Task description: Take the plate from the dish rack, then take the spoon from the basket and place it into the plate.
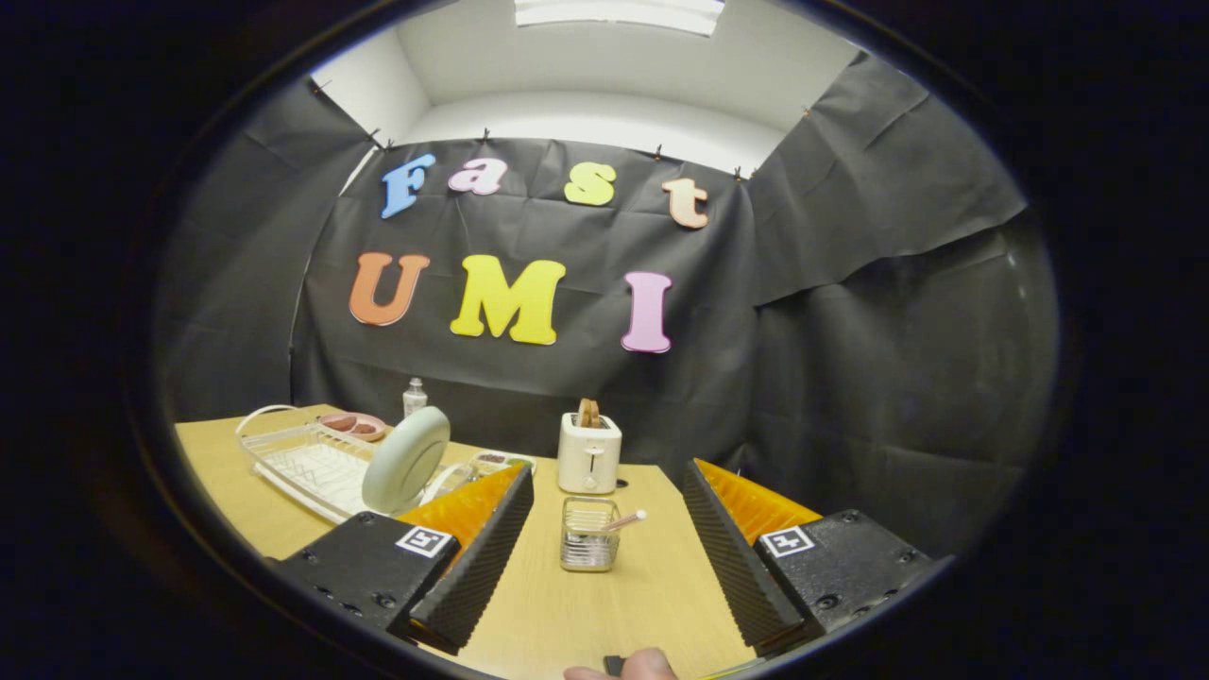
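Gripper [604, 529] spread wide, holding nothing, fingers hovering above the bench [661, 595]. Plate [406, 460] stands on edge, leaning, in the white dish rack [302, 463], ahead and to the left beyond the left finger. Mesh basket [589, 535] sits between the fingers, just ahead; spoon [625, 519] handle sticks out toward the right. Toaster [588, 453] stands farther on. Plate first, judging by the layout: swing left, approach the exposed upper rim, bracket it with both fingers, lift upward clear of the rack wires before tilting.
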### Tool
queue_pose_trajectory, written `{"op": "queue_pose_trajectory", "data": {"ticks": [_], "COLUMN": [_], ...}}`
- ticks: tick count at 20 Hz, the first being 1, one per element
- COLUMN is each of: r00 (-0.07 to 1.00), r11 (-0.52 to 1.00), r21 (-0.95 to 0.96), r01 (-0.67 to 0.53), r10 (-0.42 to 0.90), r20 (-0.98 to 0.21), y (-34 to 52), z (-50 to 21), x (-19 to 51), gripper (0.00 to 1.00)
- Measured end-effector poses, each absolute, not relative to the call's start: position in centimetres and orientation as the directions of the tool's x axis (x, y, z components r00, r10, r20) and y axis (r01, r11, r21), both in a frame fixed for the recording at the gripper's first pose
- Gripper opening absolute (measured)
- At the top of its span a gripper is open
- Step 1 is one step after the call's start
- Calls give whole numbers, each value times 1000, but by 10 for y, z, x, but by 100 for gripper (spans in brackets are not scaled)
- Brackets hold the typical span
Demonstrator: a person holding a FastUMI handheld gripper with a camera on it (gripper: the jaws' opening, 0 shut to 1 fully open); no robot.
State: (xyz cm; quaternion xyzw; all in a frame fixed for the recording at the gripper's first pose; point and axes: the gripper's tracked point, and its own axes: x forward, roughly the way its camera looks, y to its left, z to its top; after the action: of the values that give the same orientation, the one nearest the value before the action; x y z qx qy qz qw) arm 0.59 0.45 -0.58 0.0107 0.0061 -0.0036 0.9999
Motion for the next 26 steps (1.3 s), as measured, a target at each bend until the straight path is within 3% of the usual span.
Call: {"op": "queue_pose_trajectory", "data": {"ticks": [10,18,26], "r00": [999,984,907], "r11": [999,984,938], "r21": [22,-20,22], "r01": [-29,-179,-347], "r10": [29,179,341], "r20": [15,-7,-245], "y": [18,71,150], "z": [6,71,112], "x": [8,24,77], "gripper": [100,100,100]}}
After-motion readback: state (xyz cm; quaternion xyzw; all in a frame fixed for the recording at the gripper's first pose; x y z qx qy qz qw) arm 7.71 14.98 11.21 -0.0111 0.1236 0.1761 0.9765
